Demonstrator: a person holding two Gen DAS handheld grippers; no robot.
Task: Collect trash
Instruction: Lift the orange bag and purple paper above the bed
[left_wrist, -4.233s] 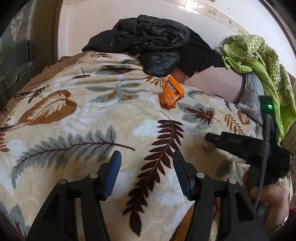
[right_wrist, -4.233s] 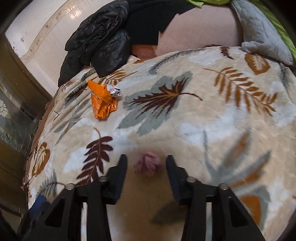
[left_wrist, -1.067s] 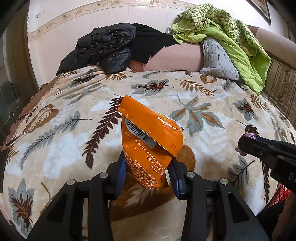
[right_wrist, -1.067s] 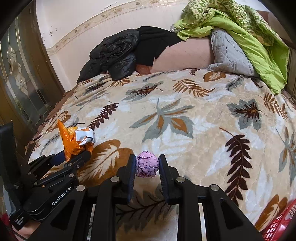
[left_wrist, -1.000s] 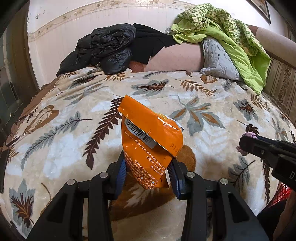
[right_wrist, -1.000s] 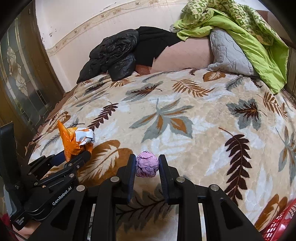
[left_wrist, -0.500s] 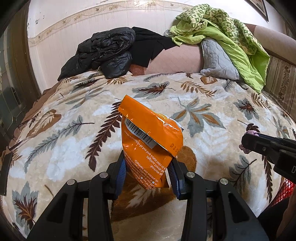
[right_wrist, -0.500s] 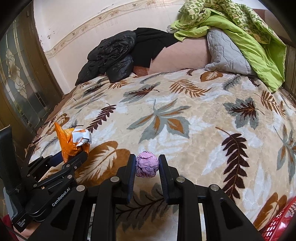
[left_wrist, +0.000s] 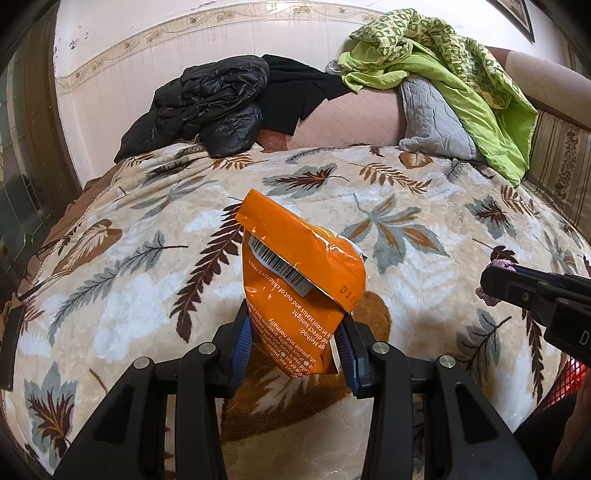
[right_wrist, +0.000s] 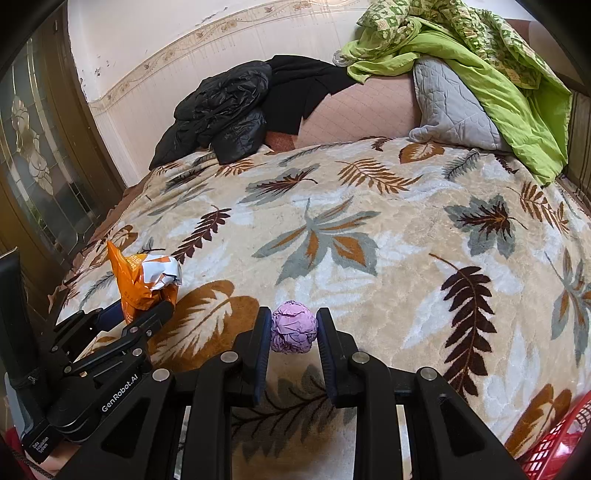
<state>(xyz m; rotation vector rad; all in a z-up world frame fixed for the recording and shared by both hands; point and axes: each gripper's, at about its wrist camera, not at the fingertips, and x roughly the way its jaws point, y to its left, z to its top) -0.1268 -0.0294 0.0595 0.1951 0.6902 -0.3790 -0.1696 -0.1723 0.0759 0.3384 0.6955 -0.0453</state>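
Note:
My left gripper is shut on an orange snack wrapper and holds it upright above the leaf-patterned blanket. The wrapper also shows in the right wrist view, with the left gripper at lower left. My right gripper is shut on a crumpled purple paper ball, held above the blanket. In the left wrist view the right gripper enters from the right with a bit of the purple ball showing.
A red mesh basket peeks in at the lower right; its edge also shows in the left wrist view. Black jackets, a grey pillow and green bedding lie at the head of the bed. A dark glass door stands left.
Both grippers have pulled back slightly from the bed, still holding the wrapper and the ball. Grips are unchanged.

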